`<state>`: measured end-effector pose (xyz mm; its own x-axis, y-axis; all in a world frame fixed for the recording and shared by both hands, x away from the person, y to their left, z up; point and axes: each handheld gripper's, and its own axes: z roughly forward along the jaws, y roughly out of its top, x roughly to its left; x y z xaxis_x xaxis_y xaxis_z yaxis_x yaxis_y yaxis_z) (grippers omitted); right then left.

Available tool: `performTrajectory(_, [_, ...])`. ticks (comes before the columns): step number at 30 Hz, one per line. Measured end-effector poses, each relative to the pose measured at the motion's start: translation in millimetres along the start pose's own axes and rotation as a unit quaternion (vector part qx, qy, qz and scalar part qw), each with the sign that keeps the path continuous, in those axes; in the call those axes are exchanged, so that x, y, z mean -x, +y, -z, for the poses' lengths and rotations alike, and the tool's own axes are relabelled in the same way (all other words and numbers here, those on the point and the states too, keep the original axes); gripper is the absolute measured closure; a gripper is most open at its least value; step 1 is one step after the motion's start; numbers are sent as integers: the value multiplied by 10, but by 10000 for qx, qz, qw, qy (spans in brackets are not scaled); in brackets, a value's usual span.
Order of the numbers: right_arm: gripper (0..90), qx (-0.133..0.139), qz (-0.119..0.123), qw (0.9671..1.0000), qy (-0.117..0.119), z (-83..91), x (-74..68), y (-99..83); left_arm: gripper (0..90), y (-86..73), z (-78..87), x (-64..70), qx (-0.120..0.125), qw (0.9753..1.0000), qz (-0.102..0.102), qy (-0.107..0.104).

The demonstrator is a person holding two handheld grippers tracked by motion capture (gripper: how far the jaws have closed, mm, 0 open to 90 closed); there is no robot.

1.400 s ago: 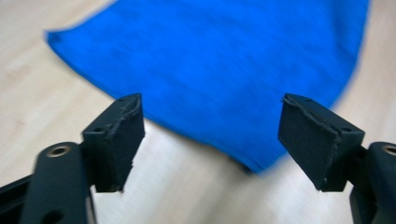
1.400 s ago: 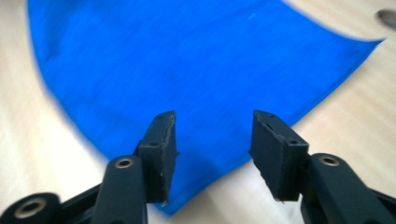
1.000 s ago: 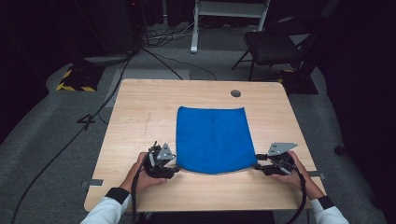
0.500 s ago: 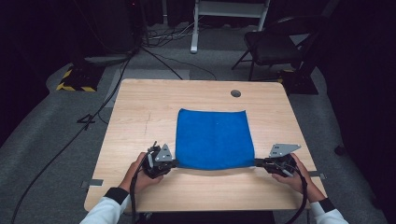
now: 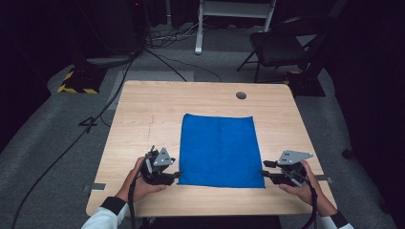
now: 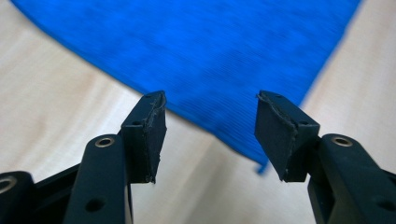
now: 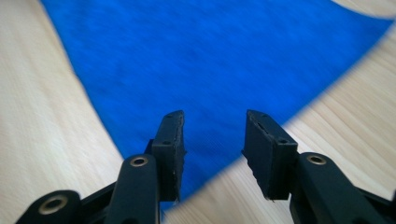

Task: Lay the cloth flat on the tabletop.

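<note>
A blue cloth lies flat on the wooden table. My left gripper rests at the cloth's near left corner with its jaws open. In the left gripper view the cloth lies just beyond the open gripper, its corner between the jaws. My right gripper sits at the near right corner, also open. In the right gripper view the cloth spreads ahead, its corner reaching under the gripper. Neither holds the cloth.
A round grommet hole sits near the table's far edge. A dark chair and a white stand are on the floor behind the table. Cables run over the grey floor at the left.
Both grippers have let go of the cloth's near corners and stand open. The cloth's near edge has settled flat on the table, and the grippers have drawn slightly outward.
</note>
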<state>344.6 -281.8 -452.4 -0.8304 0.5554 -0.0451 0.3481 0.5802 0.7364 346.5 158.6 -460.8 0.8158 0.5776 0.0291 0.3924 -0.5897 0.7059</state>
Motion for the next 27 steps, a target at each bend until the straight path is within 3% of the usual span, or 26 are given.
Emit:
performTrajectory(1, [567,-1,64,10000,45,-40,-47,41,418,0,0,0,0,10000,0,0])
performTrajectory(2, [569,-9,137,9999,83,-87,-93,85,402,61,-47,-101,103,9998,112,160])
performTrajectory(5, [577,48,442,9984,346,-233,-259,235,370,168,-139,-260,194,9992,295,162])
performTrajectory(6, [577,48,442,9984,346,-233,-259,235,354,168,-139,-260,194,9992,295,162])
performTrajectory(9, [583,110,698,9959,571,-399,-431,388,299,279,-255,-388,172,9984,352,408])
performTrajectory(11, [586,129,910,9926,791,-562,-582,502,267,370,-364,-505,237,9977,481,416])
performTrajectory(12, [585,109,1008,9914,823,-613,-621,530,266,390,-395,-526,296,9972,461,519])
performTrajectory(14, [583,115,1087,9899,898,-706,-686,569,256,435,-453,-586,288,9973,496,448])
performTrajectory(17, [574,125,1183,9879,1000,-818,-763,621,242,482,-507,-667,388,9962,493,603])
performTrajectory(21, [559,132,1334,9849,1097,-971,-867,708,237,524,-583,-790,393,9941,660,765])
performTrajectory(27, [539,114,1511,9807,1239,-1186,-1014,833,234,539,-664,-930,402,9931,851,705])
